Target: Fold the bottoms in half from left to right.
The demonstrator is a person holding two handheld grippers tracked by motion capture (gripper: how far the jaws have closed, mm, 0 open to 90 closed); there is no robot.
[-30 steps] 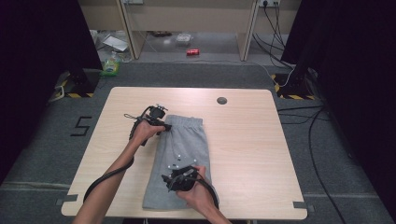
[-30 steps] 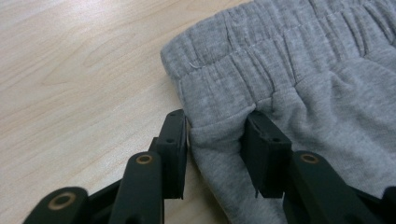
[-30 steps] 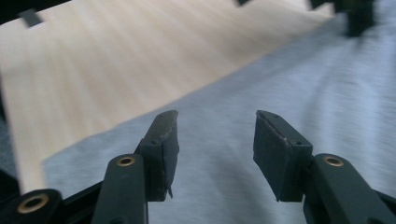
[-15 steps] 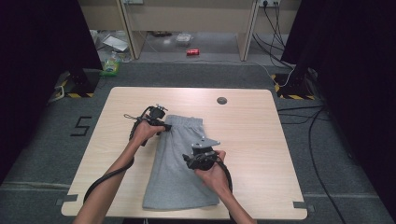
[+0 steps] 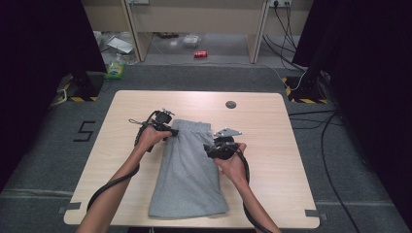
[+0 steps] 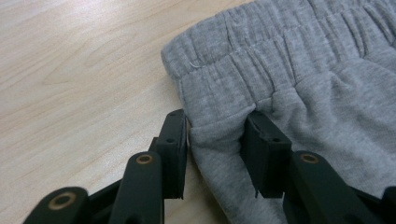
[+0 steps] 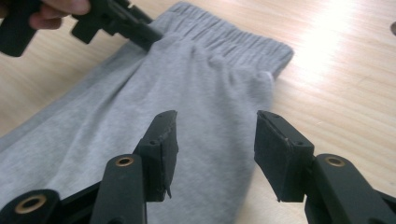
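At the waistband corner, left gripper (image 6: 214,140) pinches grey shorts (image 5: 189,165); right gripper (image 7: 215,140) open, empty, may snag and drag cloth.

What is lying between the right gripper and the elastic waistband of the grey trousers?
In the right gripper view, smooth grey cloth of the trousers alone covers the stretch from the right gripper to the waistband; nothing else lies there.

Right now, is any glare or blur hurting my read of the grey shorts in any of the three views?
Right gripper view: glare washes out the table beside the waistband; the grey shorts stay readable. Left gripper view: even light, the weave sharp where the left gripper pinches the fabric. High view: soft but evenly lit, dark surroundings, right gripper over the shorts' edge.
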